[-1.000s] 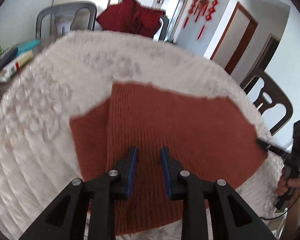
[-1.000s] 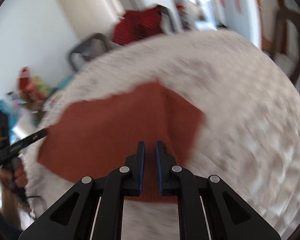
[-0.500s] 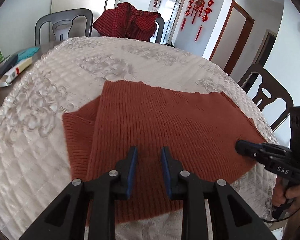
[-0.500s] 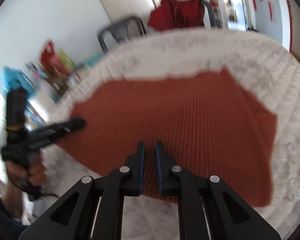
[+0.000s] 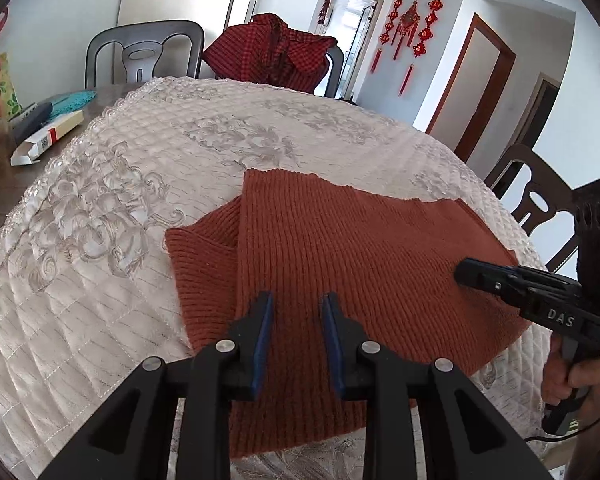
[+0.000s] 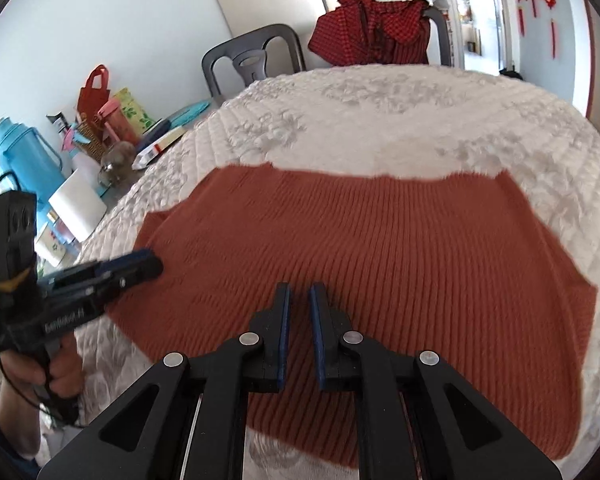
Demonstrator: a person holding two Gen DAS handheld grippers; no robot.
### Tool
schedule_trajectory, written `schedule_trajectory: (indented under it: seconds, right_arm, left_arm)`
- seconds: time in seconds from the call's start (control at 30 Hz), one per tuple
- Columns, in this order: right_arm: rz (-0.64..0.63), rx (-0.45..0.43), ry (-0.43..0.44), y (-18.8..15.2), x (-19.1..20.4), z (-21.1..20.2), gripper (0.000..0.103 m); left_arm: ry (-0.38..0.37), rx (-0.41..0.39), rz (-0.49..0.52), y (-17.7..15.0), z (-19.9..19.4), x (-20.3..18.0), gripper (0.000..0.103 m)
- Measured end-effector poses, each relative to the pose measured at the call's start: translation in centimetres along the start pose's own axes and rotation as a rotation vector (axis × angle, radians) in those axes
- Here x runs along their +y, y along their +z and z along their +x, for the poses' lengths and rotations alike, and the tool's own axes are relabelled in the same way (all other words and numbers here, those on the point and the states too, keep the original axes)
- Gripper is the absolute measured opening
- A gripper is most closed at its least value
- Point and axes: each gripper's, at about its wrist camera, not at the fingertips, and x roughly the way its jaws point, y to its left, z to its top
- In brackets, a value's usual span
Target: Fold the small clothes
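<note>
A rust-orange ribbed knit garment [image 5: 360, 256] lies flat on the white quilted tablecloth [image 5: 100, 240], with a folded part sticking out at its left. It fills the middle of the right wrist view [image 6: 380, 248]. My left gripper [image 5: 296, 304] hovers over the garment's near edge, jaws slightly apart and empty. It shows at the left of the right wrist view [image 6: 148, 266]. My right gripper [image 6: 299, 300] is over the near middle of the garment, jaws nearly closed with a narrow gap, holding nothing. It shows at the right of the left wrist view [image 5: 466, 272].
A red checked garment [image 5: 272, 56] hangs on a far chair. A grey chair [image 5: 144, 52] stands beside it and a dark chair [image 5: 532, 196] at the right. A box [image 5: 46, 138], a blue flask [image 6: 24, 160], a paper roll [image 6: 78, 204] and bags clutter the left side.
The right gripper swung left, from the garment's right part to its near middle. The left gripper shifted slightly back and right. The garment lies as before.
</note>
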Motion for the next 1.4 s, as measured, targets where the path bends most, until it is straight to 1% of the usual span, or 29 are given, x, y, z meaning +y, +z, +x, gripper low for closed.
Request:
schedule_trajectory:
  seconds: [0.1, 0.2, 0.33, 0.4, 0.53, 0.63, 0.67, 0.73, 0.8, 0.87, 0.93, 0.97, 1.0, 1.07, 1.13, 1.17, 1.2, 1.23, 1.33, 1.4]
  right_arm:
    - [-0.021, 0.02, -0.033, 0.3, 0.3, 1.2, 0.01]
    - [-0.009, 0.009, -0.033, 0.7, -0.2, 1.9, 0.007]
    - [-0.018, 0.008, -0.04, 0.7, 0.1, 1.4, 0.007]
    - [-0.03, 0.003, -0.032, 0.2, 0.6, 0.2, 0.007]
    - [-0.082, -0.018, -0.017, -2.0, 1.9, -2.6, 0.007]
    - [-0.09, 0.024, -0.025, -3.9, 1.9, -2.0, 0.007]
    - [-0.081, 0.021, -0.025, -4.2, 1.7, -1.9, 0.007]
    - [-0.06, 0.01, -0.021, -4.1, 1.8, -2.4, 0.007]
    - [-0.085, -0.013, -0.019, -4.0, 2.4, -3.0, 0.007]
    - [-0.111, 0.007, -0.032, -4.2, 2.8, -2.5, 0.007]
    - [-0.105, 0.033, -0.043, -4.4, 2.5, -1.6, 0.007]
    - [-0.091, 0.028, -0.034, -4.3, 2.5, -1.8, 0.007]
    - [-0.085, 0.025, -0.028, -4.2, 2.4, -2.0, 0.007]
    - [-0.078, -0.01, 0.0, -3.8, 2.4, -2.6, 0.007]
    - [-0.073, -0.021, -0.002, -3.5, 2.2, -2.5, 0.007]
    - [-0.073, -0.009, -0.017, -3.4, 2.1, -2.0, 0.007]
    - [-0.071, 0.016, -0.027, -3.4, 1.8, -1.3, 0.007]
    - [-0.062, 0.009, -0.014, -3.3, 1.7, -1.1, 0.007]
    - [-0.061, -0.007, -0.004, -2.9, 1.9, -1.6, 0.007]
    - [-0.054, -0.012, 0.0, -2.4, 1.8, -1.5, 0.007]
  left_arm:
    - [-0.013, 0.0, -0.008, 0.0, 0.0, 0.1, 0.028]
    - [-0.022, 0.0, -0.014, -0.1, -0.1, 0.3, 0.028]
    - [-0.03, 0.001, -0.02, -0.2, -0.1, 0.3, 0.028]
    - [-0.029, 0.001, -0.02, -0.1, -0.1, 0.3, 0.028]
    - [-0.031, 0.0, -0.021, -0.1, -0.1, 0.4, 0.029]
    - [-0.033, 0.0, -0.018, -0.2, -0.2, 0.3, 0.03]
    - [-0.032, 0.0, -0.017, -0.2, -0.2, 0.3, 0.03]
    - [-0.028, -0.003, -0.018, -0.2, -0.3, 0.3, 0.03]
    - [-0.022, -0.005, -0.025, -0.1, -0.7, 0.3, 0.03]
    - [-0.027, -0.016, -0.042, -0.2, -1.3, 0.5, 0.03]
    - [-0.017, -0.033, -0.062, -0.2, -2.0, 0.9, 0.03]
    - [-0.004, -0.044, -0.071, -0.2, -2.4, 1.3, 0.033]
    - [0.013, -0.056, -0.082, -0.1, -2.8, 1.6, 0.039]
    - [0.034, -0.077, -0.11, -0.1, -3.4, 2.5, 0.046]
    - [0.033, -0.084, -0.129, 0.0, -3.5, 3.1, 0.05]
    - [0.03, -0.079, -0.132, 0.0, -3.3, 3.3, 0.052]
    - [0.031, -0.068, -0.139, 0.0, -3.0, 3.5, 0.052]
    - [0.03, -0.055, -0.154, 0.0, -2.5, 3.7, 0.052]
    - [-0.011, -0.019, -0.198, -0.2, -1.3, 4.4, 0.052]
    - [-0.031, 0.001, -0.209, -0.3, -0.5, 4.4, 0.052]
